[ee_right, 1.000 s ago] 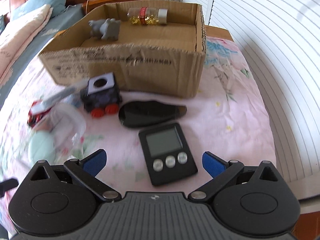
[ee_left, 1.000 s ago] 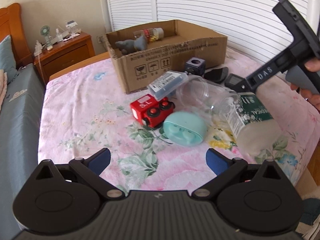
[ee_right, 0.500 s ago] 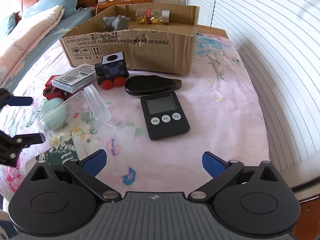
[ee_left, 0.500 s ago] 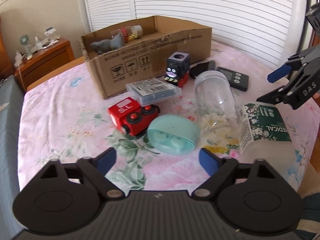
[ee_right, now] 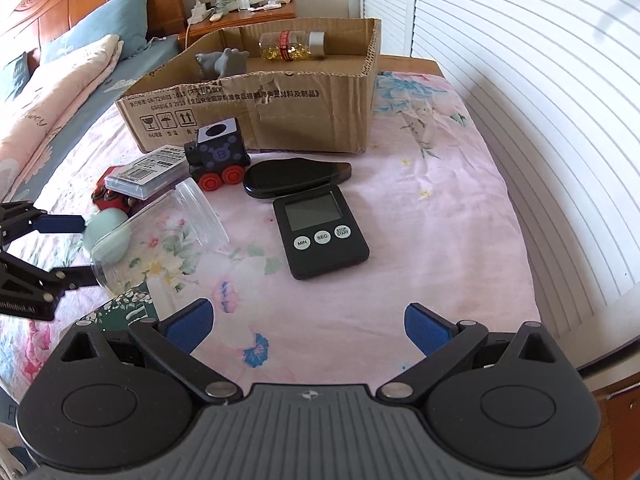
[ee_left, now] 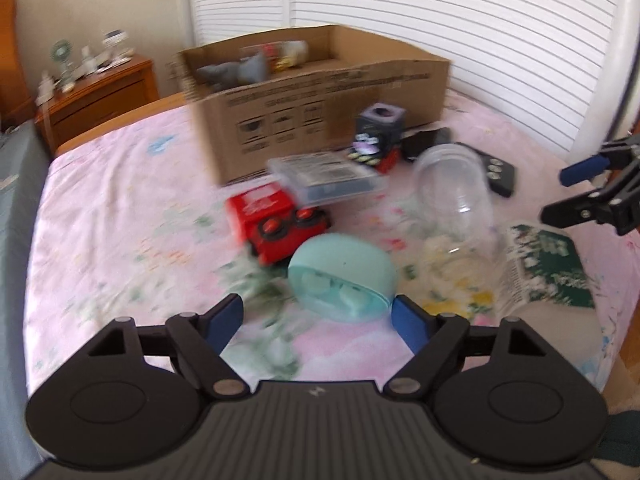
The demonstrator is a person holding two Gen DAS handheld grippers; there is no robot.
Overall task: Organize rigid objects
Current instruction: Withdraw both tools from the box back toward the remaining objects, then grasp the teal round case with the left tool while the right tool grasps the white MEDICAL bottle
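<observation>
Left gripper (ee_left: 318, 316), jaws wide and empty, has closed in on the mint earbud case (ee_left: 343, 276) over the last second (right gripper (ee_right: 306, 326) also wide, idle), so you're set to grab it for the cardboard box (ee_left: 320, 92).

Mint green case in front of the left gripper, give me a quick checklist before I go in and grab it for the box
1. Left gripper open: ok, fingers spread wide.
2. Left gripper empty: ok.
3. Mint green case lined up between the fingers: ok, roughly centred just ahead.
4. Room beside the case: not ok, red toy car sits against its left side, clear jar close on the right.
5. Right gripper out of the way: ok, open and empty, off to the right.
6. Space in the cardboard box: ok, only a grey toy and a pill bottle inside.
</observation>
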